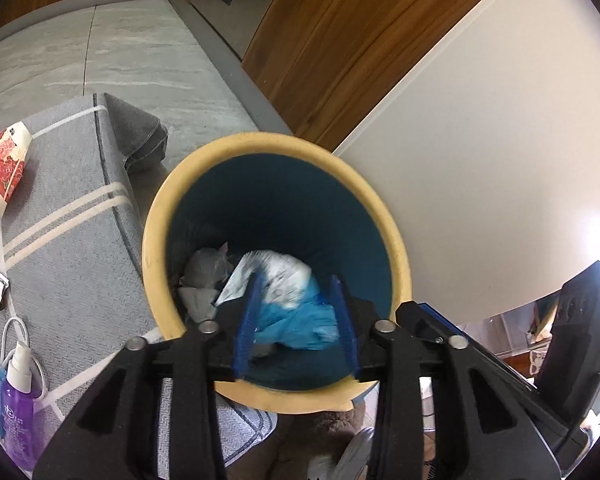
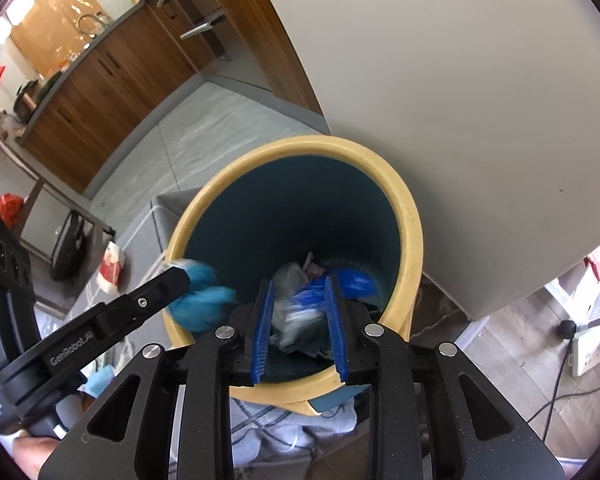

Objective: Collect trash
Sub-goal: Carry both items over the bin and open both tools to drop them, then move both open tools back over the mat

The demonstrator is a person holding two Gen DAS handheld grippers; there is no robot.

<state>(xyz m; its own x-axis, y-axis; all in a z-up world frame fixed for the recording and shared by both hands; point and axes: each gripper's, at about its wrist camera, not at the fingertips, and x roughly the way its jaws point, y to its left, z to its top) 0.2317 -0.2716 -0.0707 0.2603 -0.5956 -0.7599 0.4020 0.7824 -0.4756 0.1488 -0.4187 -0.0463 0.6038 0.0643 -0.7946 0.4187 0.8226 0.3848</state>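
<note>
Bin contents blurred, hard to tell apart. My left gripper grips a crumpled blue-white wrapper over the bin mouth. My right gripper is half-open, holding nothing, above the bin's trash pile

Blue-white crumpled wrapper above yellow-rimmed teal bin; grey crumpled trash at bottom.

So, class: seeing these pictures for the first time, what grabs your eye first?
The round bin, cream rim and deep blue inside, fills the middle of both views with crumpled trash at its bottom. The left gripper holds a blue-and-white bundle at its mouth.
</note>
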